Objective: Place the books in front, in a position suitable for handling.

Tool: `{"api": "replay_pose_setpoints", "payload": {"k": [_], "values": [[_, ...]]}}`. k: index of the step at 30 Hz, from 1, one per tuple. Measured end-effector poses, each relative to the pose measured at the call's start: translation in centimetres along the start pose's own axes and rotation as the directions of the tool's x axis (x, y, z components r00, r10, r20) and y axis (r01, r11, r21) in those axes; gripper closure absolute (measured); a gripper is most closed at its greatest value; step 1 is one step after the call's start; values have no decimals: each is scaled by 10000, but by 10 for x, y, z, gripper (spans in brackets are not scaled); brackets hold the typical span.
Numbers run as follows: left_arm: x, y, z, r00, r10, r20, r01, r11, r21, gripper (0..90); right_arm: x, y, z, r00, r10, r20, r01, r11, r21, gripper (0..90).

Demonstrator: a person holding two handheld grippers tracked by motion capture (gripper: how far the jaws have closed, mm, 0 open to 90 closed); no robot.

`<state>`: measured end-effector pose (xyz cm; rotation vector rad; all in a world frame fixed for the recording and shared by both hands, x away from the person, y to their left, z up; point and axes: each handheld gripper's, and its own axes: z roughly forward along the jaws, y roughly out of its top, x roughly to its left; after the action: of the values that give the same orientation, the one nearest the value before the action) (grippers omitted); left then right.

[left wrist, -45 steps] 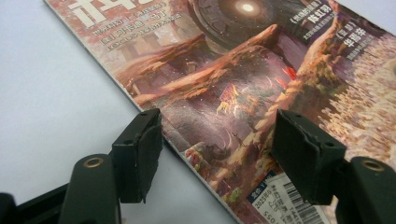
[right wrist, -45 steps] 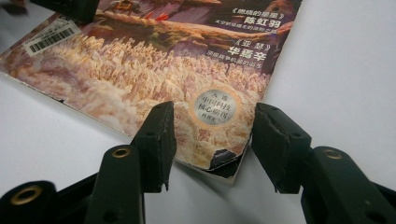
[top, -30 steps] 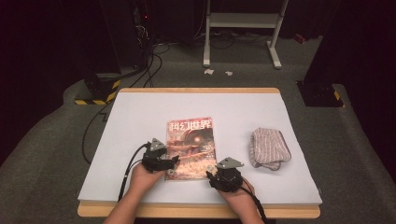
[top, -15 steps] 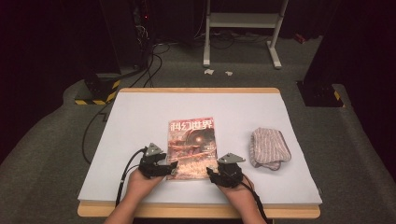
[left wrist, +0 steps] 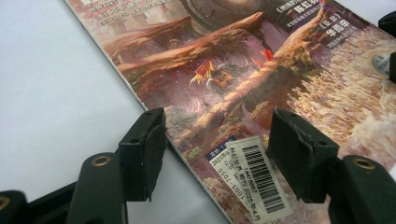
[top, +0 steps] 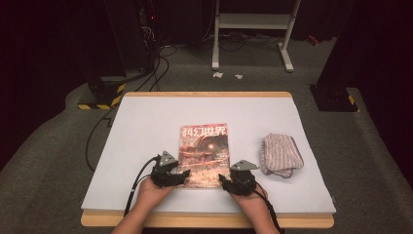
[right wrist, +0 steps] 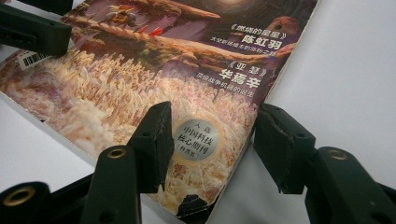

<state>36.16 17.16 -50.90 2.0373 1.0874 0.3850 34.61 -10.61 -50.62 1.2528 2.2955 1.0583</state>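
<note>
Looking down from the high view, I see the magazine (top: pixel 203 153) lying flat near the middle of the white table (top: pixel 146 126), cover up, its near edge toward me. My left gripper (top: pixel 181 174) sits at the magazine's near left corner and my right gripper (top: pixel 225 179) at its near right corner. A folded striped cloth (top: pixel 281 155) lies well apart to the right.

In the left gripper view, my jaws stand released, straddling the magazine's (left wrist: pixel 243 70) spine edge: one finger over the bare table (left wrist: pixel 51 79), the other over the cover beside the barcode sticker (left wrist: pixel 254 179). They have just been closing a little, with the corner between them, not pinched.

In the right gripper view, my jaws also stand apart, having just eased inward, one over the cover (right wrist: pixel 187 70) by the round silver seal (right wrist: pixel 198 139), the other over the table (right wrist: pixel 355 79). Nothing is grasped.
</note>
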Motion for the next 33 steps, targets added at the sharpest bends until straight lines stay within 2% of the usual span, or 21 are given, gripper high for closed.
{"api": "replay_pose_setpoints", "payload": {"k": [7, 13, 16, 26, 33], "values": [[-15, 1, 3, 9992, 318, 245, -318, 9995, -4, 371, -7, -11, -14, 9998, 120, 161, -120, 9999, 16, 472], [-18, 0, 3, 9987, 409, 303, -407, 9991, -72, 369, -15, -12, -17, 9995, 283, 117, -283, 9996, 8, 460], [-16, -1, 3, 9984, 277, 483, -276, 9996, -27, 360, -17, -11, -15, 9991, 422, 67, -422, 9991, 12, 458], [-18, -5, -1, 9978, 114, 657, -111, 9999, -38, 351, -20, -5, -8, 9987, 516, -6, -515, 9987, 61, 464], [-19, -9, -5, 9979, 95, 648, -95, 10000, -18, 356, -20, -2, -4, 9995, 311, -51, -311, 9995, 51, 466]]}}
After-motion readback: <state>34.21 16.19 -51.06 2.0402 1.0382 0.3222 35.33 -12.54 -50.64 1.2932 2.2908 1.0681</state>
